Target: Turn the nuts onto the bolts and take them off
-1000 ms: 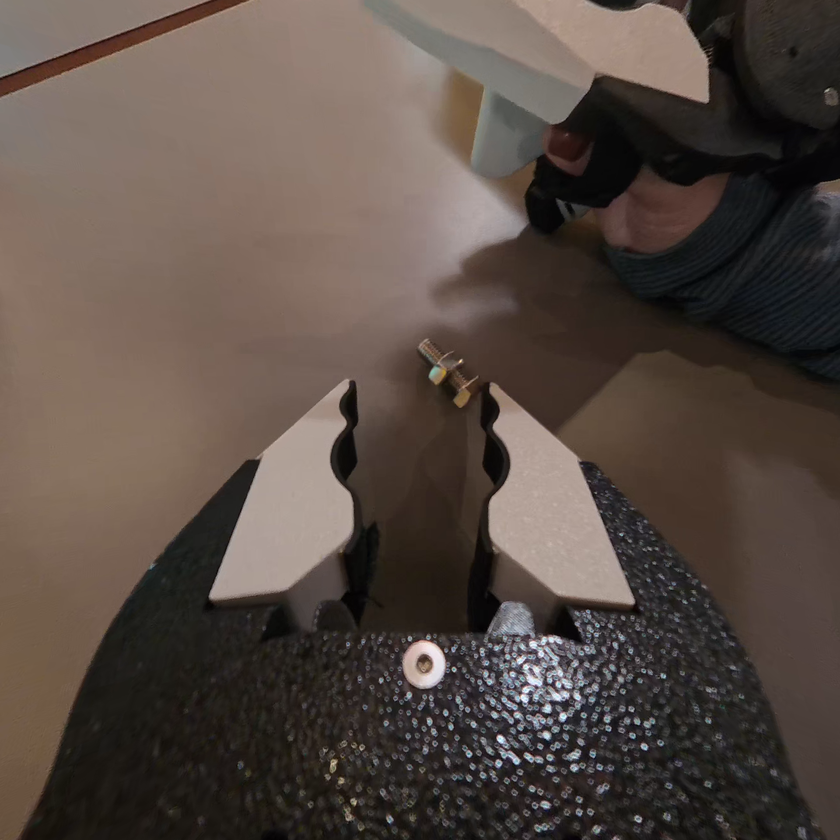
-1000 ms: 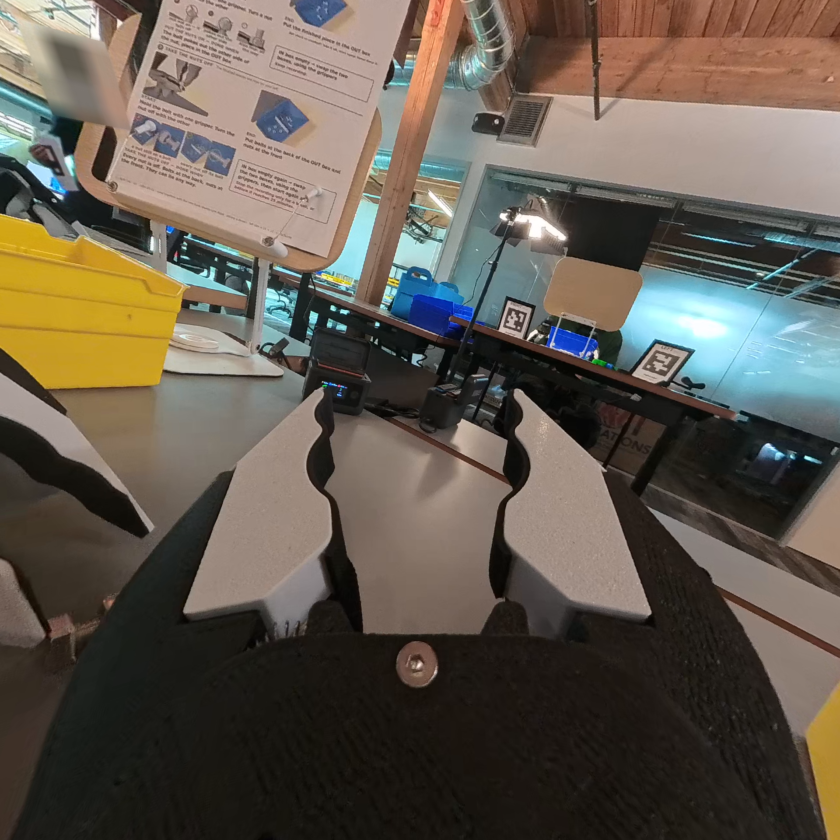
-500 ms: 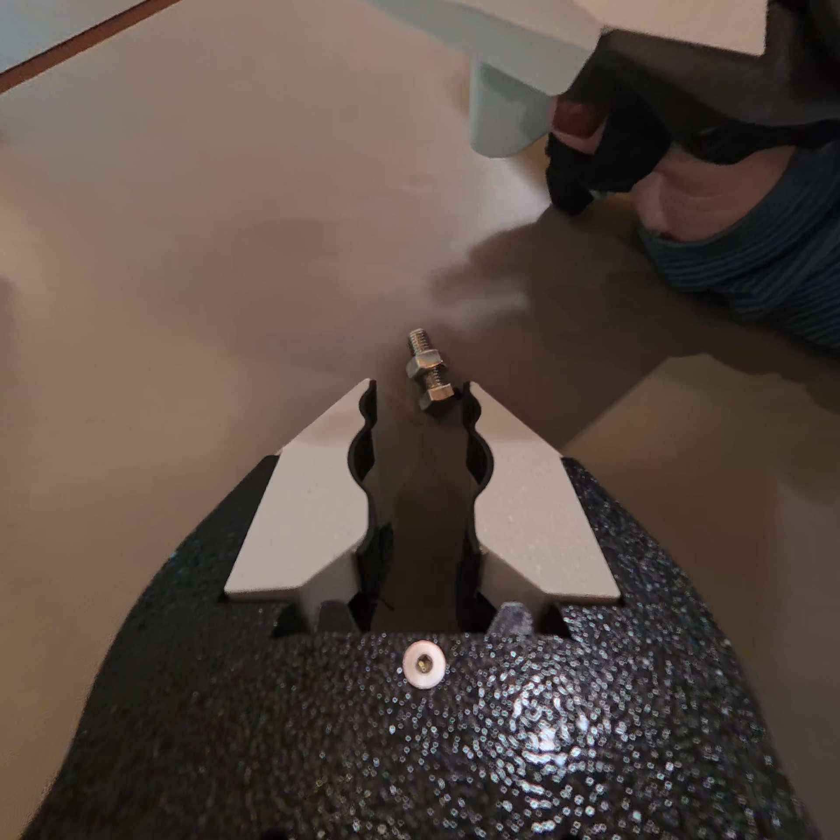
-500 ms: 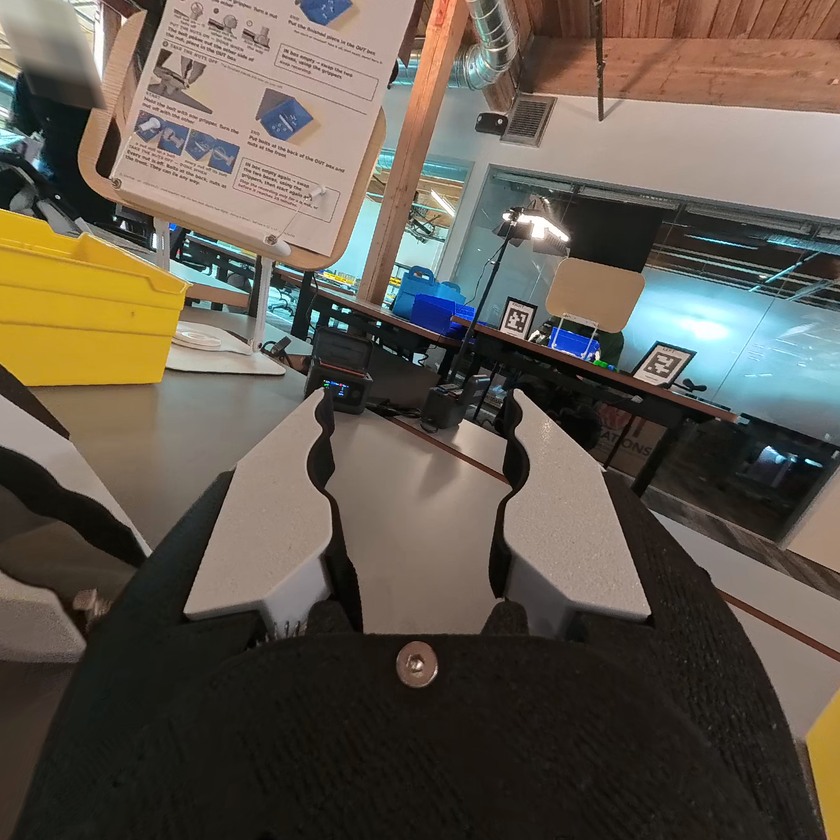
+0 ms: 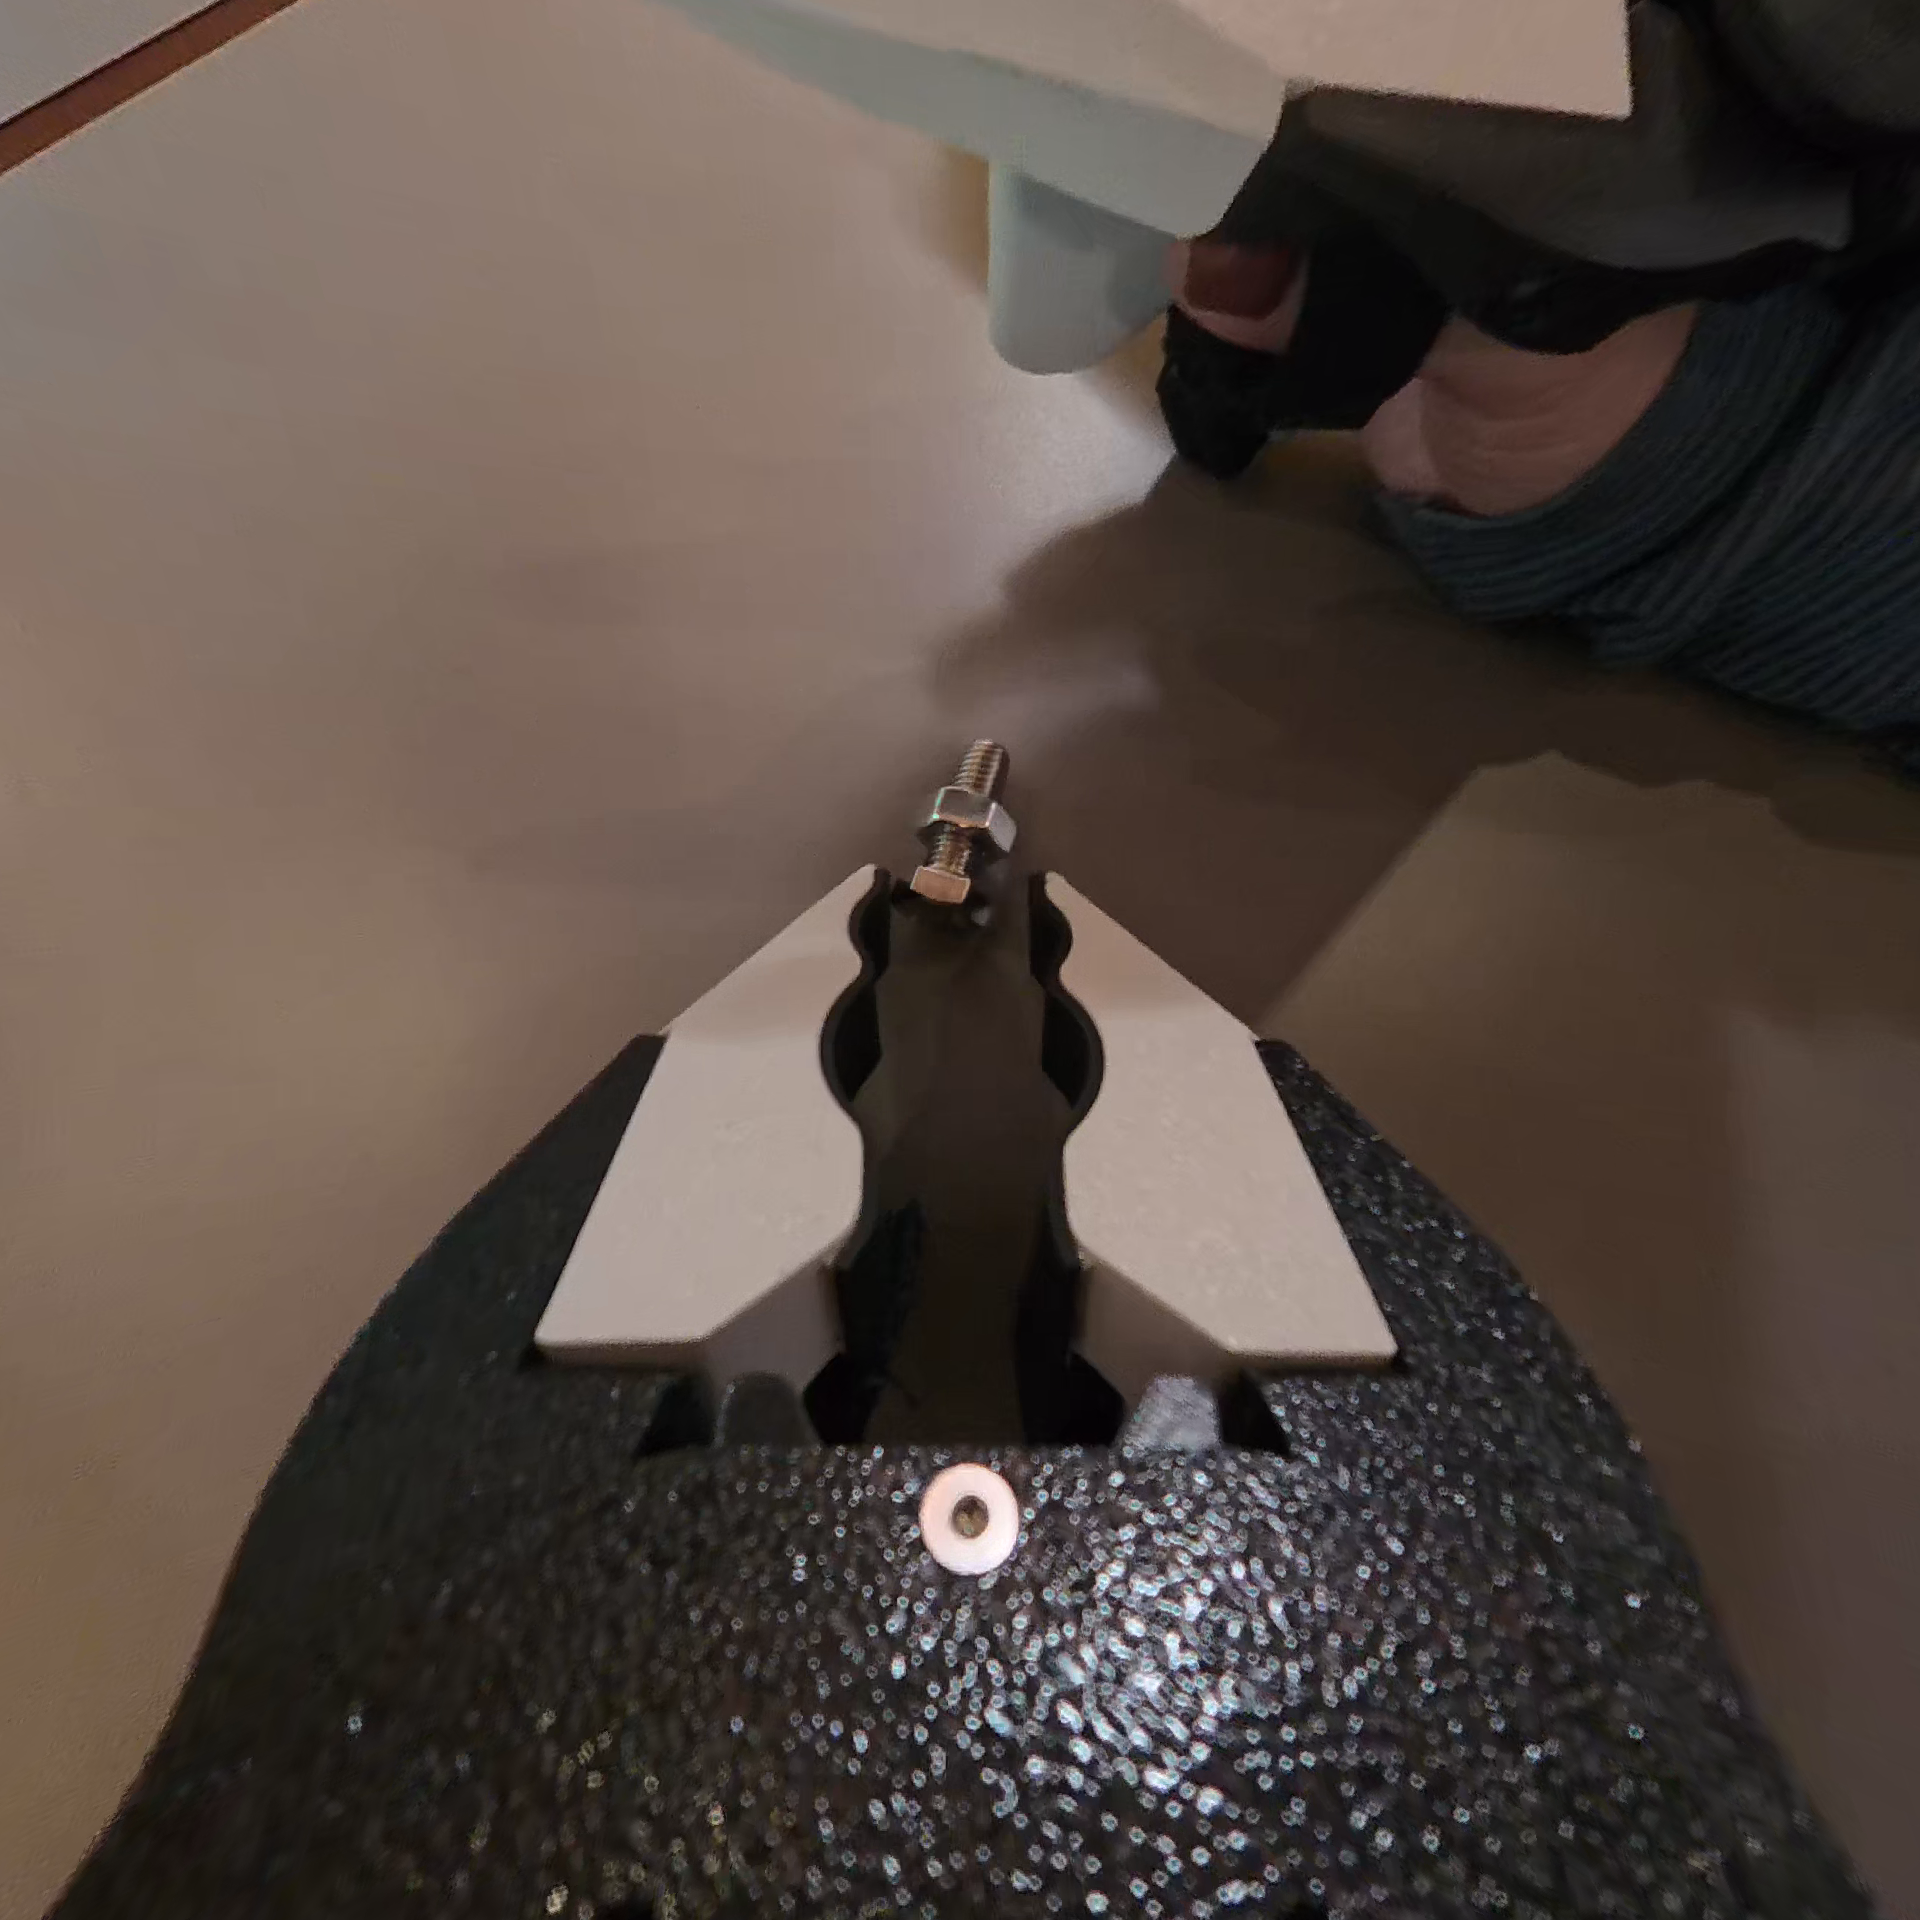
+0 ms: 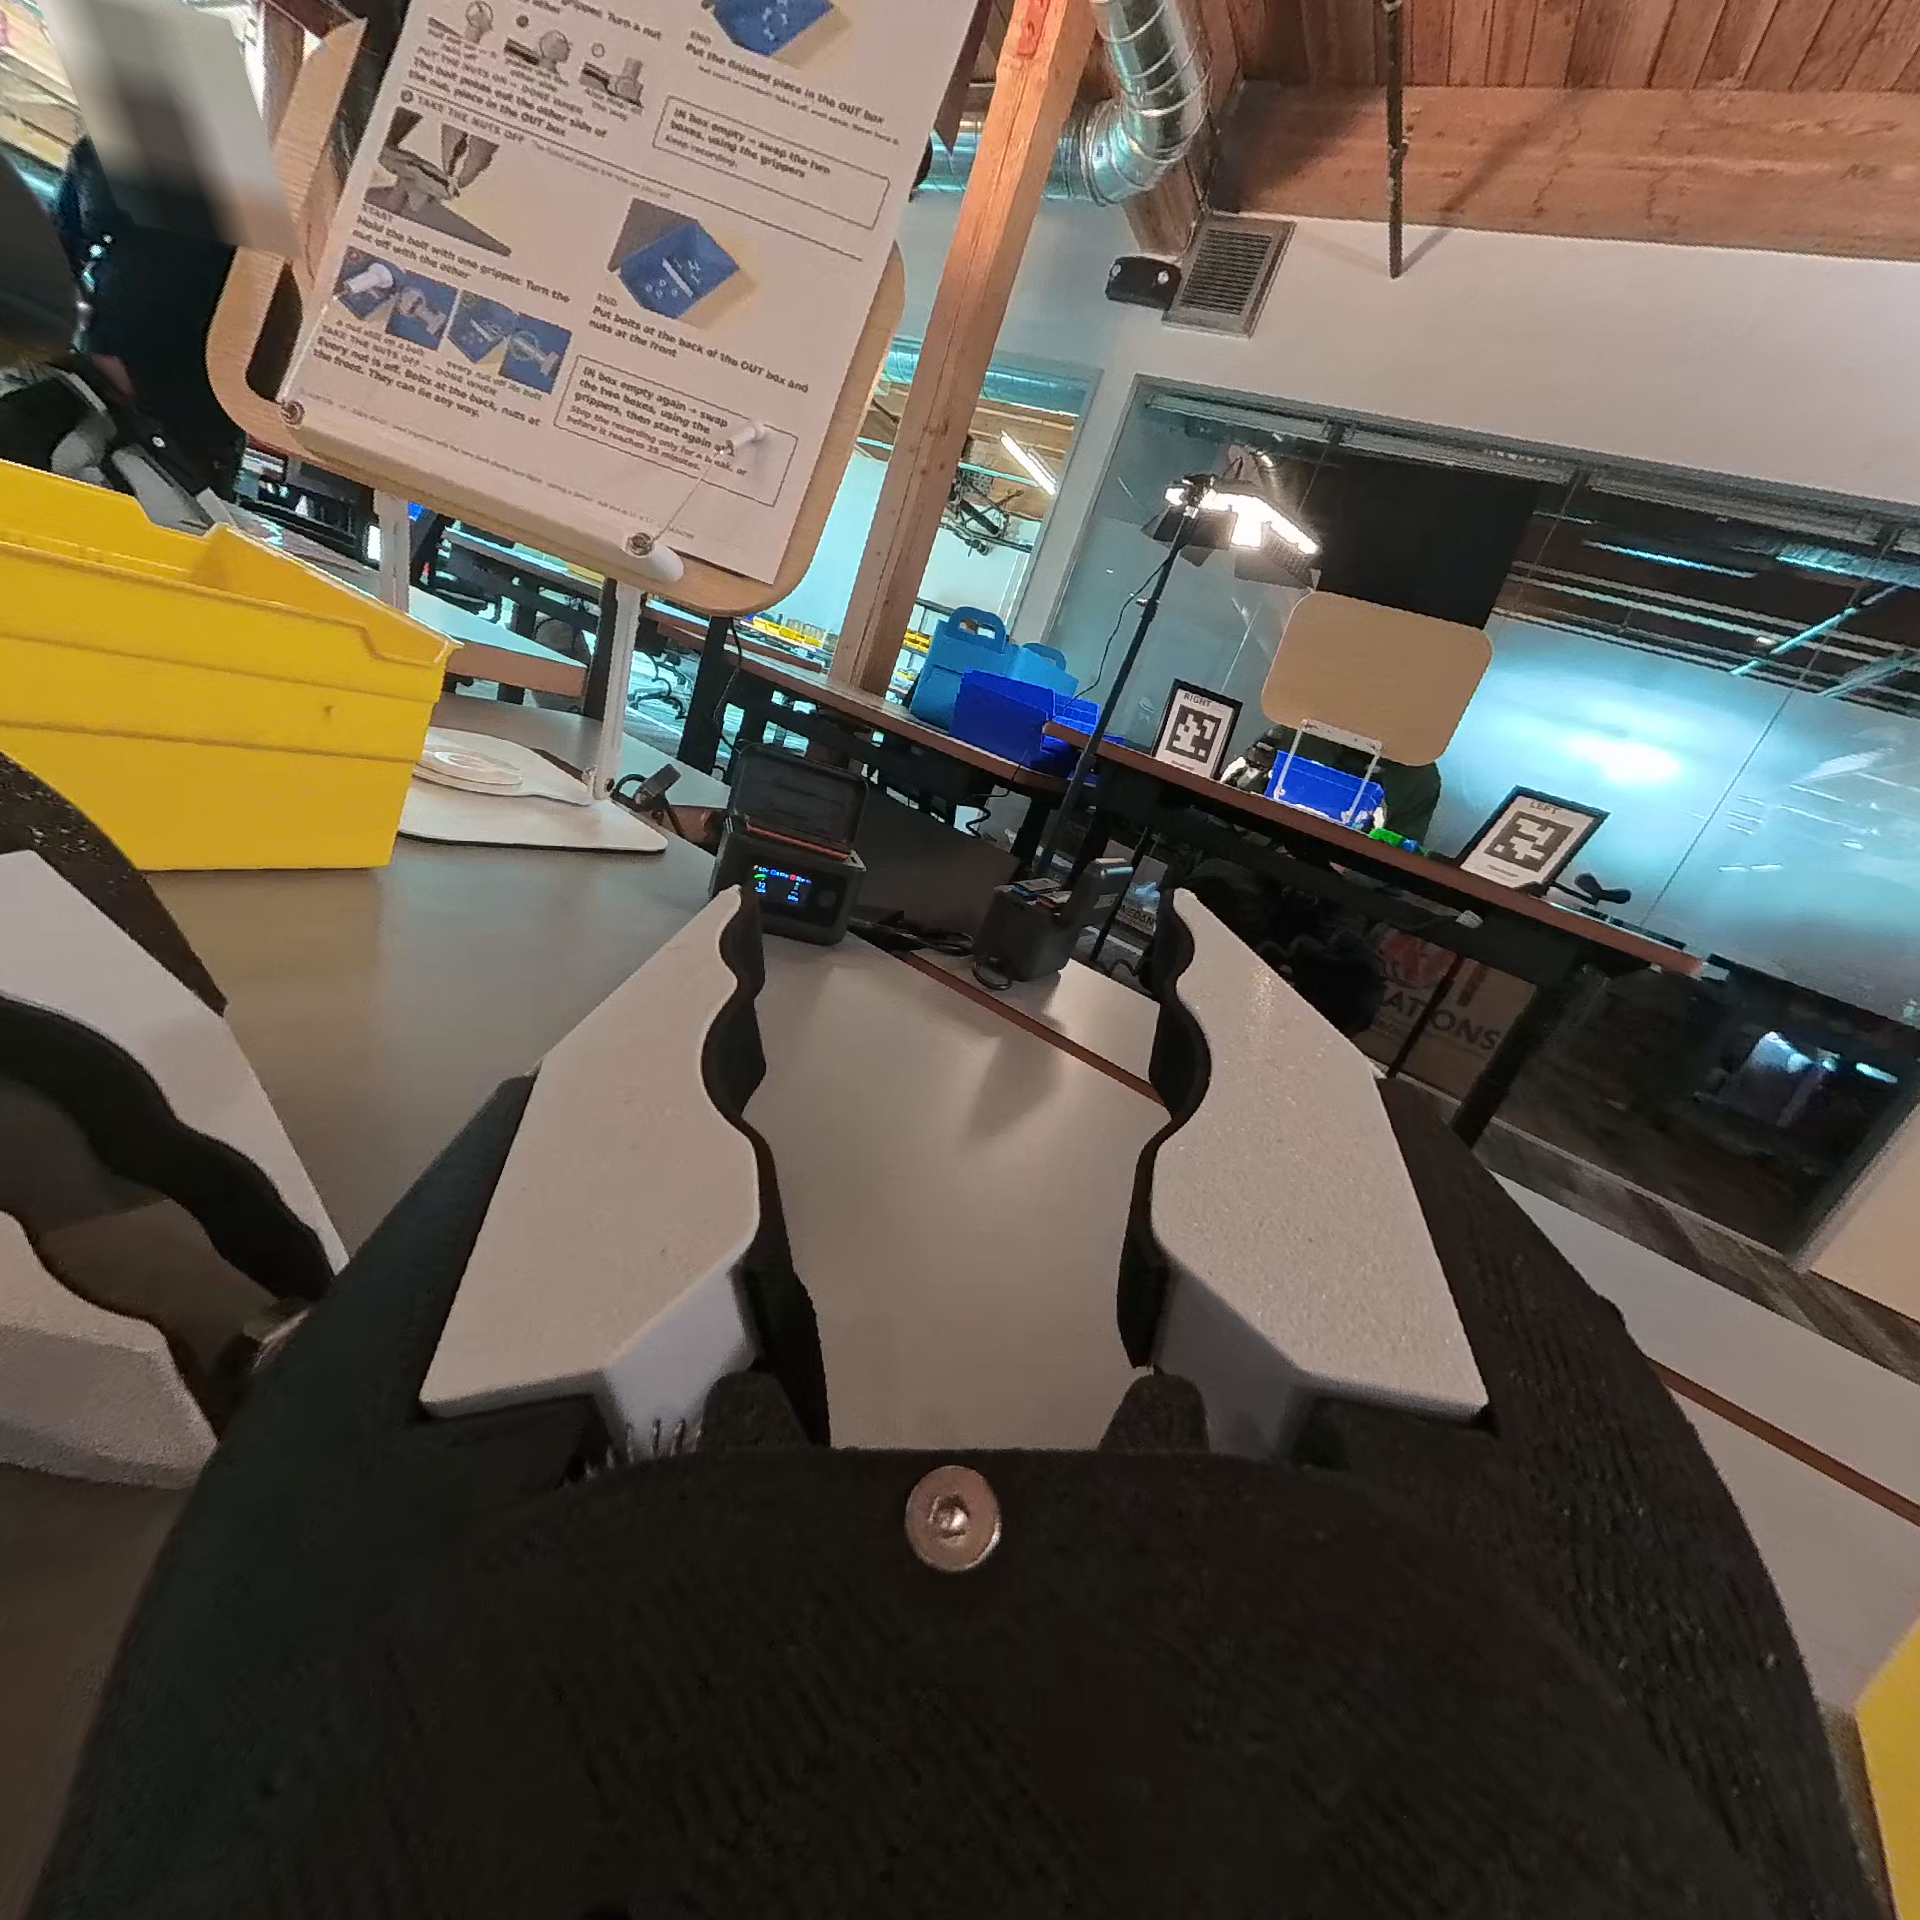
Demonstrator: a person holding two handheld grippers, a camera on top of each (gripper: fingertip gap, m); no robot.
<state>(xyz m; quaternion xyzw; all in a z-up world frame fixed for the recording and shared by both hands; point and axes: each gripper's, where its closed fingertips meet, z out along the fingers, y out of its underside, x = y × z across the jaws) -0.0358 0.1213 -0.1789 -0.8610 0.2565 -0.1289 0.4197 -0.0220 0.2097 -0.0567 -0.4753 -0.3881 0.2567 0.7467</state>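
Note:
A small steel bolt (image 5: 975,764) with a hex nut (image 5: 961,831) threaded on its shank lies on the beige table (image 5: 416,623), pointing away from me. My left gripper (image 5: 961,894) is low over the table. Its jaws are narrowed around the bolt's head, which sits between the fingertips against the left one; a small gap shows on the right. My right gripper (image 6: 956,935) is open and empty, held above the table and facing the room. It also shows at the top of the left wrist view (image 5: 1049,260), held by a gloved hand.
A yellow bin (image 6: 208,707) stands at the left, with an instruction board on a stand (image 6: 582,291) behind it. A small black device (image 6: 795,862) sits at the table's far edge. Another yellow corner (image 6: 1891,1766) shows at lower right. A person's striped sleeve (image 5: 1714,520) rests on the table.
My left gripper has moved forward onto the bolt and its jaws have narrowed step by step. The bolt now lies in line with the fingers. My right gripper has barely moved.

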